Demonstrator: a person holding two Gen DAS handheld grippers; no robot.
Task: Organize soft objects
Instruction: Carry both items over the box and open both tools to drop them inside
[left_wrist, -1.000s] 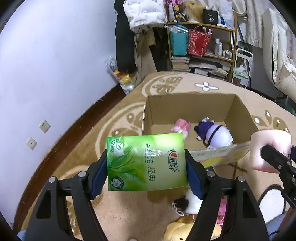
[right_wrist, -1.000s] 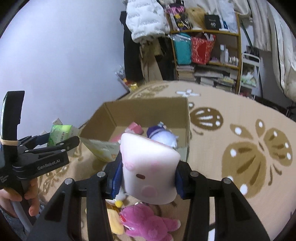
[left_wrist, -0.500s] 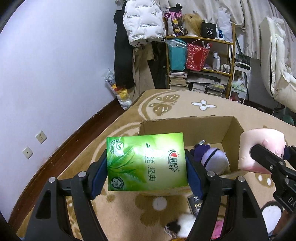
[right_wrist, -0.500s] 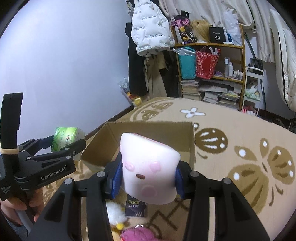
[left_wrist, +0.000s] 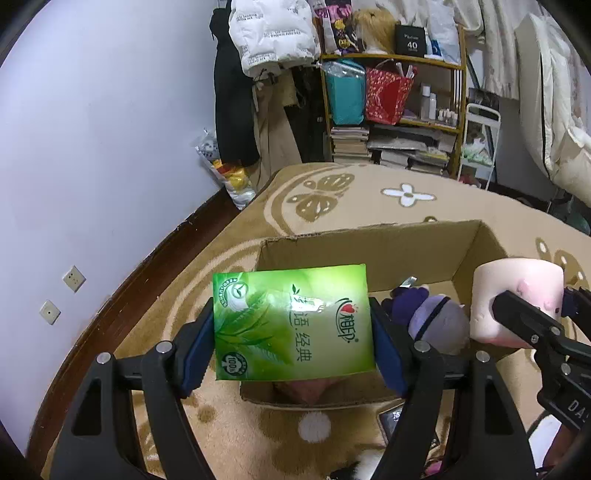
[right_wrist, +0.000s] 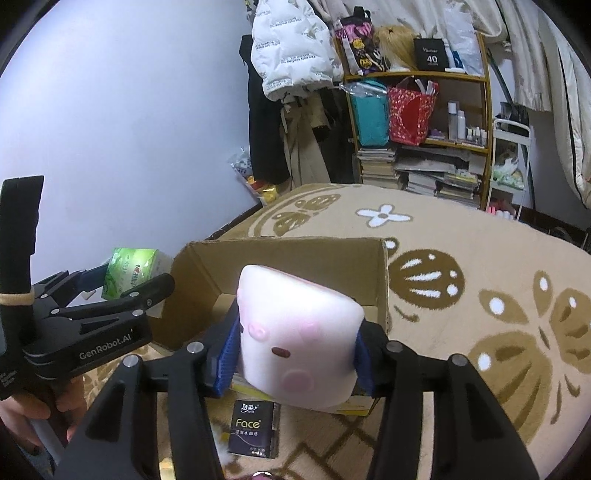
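My left gripper (left_wrist: 293, 332) is shut on a green tissue pack (left_wrist: 291, 321) and holds it above the near edge of an open cardboard box (left_wrist: 369, 243). My right gripper (right_wrist: 295, 343) is shut on a pink-and-white marshmallow plush (right_wrist: 299, 332) and holds it over the box's (right_wrist: 288, 254) near side. The plush also shows in the left wrist view (left_wrist: 517, 295), and the tissue pack in the right wrist view (right_wrist: 129, 273). A purple plush doll (left_wrist: 432, 321) lies inside the box, and something pink (left_wrist: 303, 391) lies partly hidden under the tissue pack.
The box stands on a beige patterned carpet (right_wrist: 480, 295). A dark "Face" tissue pack (right_wrist: 255, 428) lies on the carpet in front of the box. A cluttered shelf (left_wrist: 399, 110), hanging coats (left_wrist: 266, 74) and the wall (left_wrist: 92, 147) stand beyond.
Both grippers have risen and pulled back with their objects still held; the box looks farther and lower, and the loose plush toys near the bottom edge have dropped out of view.
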